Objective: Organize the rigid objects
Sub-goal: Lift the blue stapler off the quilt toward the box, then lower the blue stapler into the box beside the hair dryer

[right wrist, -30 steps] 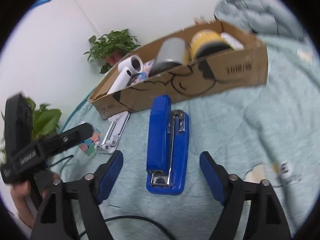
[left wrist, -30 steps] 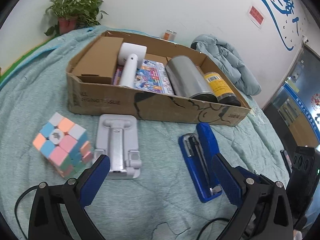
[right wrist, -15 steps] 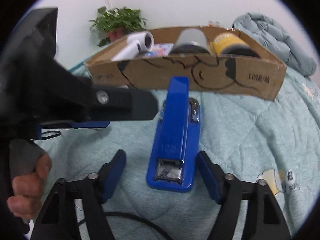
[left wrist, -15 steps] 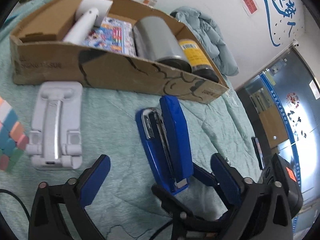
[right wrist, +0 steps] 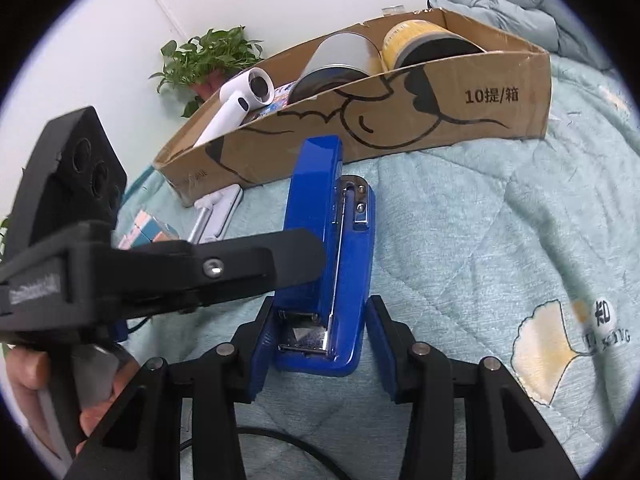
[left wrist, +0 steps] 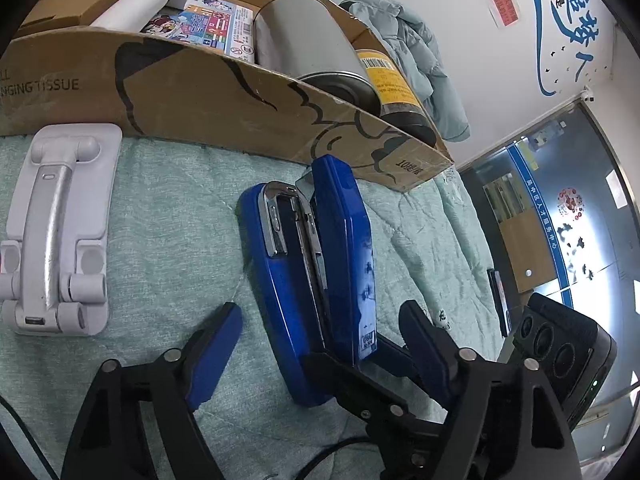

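In the left wrist view, a grey phone stand (left wrist: 54, 232) lies flat on the pale green quilt (left wrist: 172, 216), well to the left of the left gripper (left wrist: 320, 344), whose jaws are spread wide. Between them lies the blue stapler (left wrist: 316, 276) on its side, its near end inside the gap, with neither blue pad touching it as far as shows. Beyond the jaws stands the cardboard box (left wrist: 192, 92), holding a white hair dryer (left wrist: 136, 4), a silver can (left wrist: 308, 44) and a yellow-labelled jar (left wrist: 390, 84).

In the right wrist view, the left gripper's black body (right wrist: 172, 272) crosses in from the left, reaching the stapler's side. The right gripper (right wrist: 320, 354) has its jaws closed in on the near end of the stapler (right wrist: 328, 240), one pad against each flank. Past the jaws the box (right wrist: 440, 112) stands on the quilt (right wrist: 480, 240), a potted plant (right wrist: 208, 60) behind it.
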`<state>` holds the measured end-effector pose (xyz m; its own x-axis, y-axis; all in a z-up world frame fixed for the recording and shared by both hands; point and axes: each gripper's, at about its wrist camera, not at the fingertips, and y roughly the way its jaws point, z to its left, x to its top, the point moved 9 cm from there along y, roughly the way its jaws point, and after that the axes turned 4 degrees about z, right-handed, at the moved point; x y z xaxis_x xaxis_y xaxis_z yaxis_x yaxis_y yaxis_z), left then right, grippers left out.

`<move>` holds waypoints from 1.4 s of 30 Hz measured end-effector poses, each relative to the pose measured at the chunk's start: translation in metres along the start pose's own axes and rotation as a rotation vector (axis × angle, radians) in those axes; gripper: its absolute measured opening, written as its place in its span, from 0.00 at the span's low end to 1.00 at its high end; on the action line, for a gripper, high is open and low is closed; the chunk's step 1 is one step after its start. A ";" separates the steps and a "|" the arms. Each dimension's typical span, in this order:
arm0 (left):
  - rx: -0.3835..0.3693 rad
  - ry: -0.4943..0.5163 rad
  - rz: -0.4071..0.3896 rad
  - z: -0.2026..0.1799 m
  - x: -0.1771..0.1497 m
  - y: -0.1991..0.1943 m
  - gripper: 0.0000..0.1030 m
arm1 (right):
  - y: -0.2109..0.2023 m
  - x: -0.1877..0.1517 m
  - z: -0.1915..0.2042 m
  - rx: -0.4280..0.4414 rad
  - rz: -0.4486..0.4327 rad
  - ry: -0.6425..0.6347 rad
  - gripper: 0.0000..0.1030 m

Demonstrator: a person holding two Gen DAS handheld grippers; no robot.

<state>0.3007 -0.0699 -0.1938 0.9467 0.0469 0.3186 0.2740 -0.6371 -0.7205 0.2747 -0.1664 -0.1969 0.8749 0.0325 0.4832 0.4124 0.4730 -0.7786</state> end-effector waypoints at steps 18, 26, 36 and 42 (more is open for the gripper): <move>-0.065 0.015 -0.012 -0.014 -0.014 -0.019 0.36 | -0.021 -0.016 0.013 0.206 0.051 0.089 0.33; -0.077 0.012 -0.086 -0.023 -0.005 -0.051 0.35 | -0.036 0.006 0.038 0.204 0.013 0.006 0.31; -0.074 0.057 -0.196 -0.036 0.031 -0.108 0.35 | -0.052 0.049 0.069 0.218 -0.071 -0.109 0.30; -0.064 0.079 -0.227 -0.035 0.068 -0.133 0.35 | -0.045 0.085 0.079 0.219 -0.099 -0.145 0.30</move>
<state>0.3227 -0.0088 -0.0547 0.8452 0.1359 0.5168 0.4646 -0.6647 -0.5850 0.3108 -0.1158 -0.0889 0.7814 0.0950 0.6168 0.4152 0.6586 -0.6275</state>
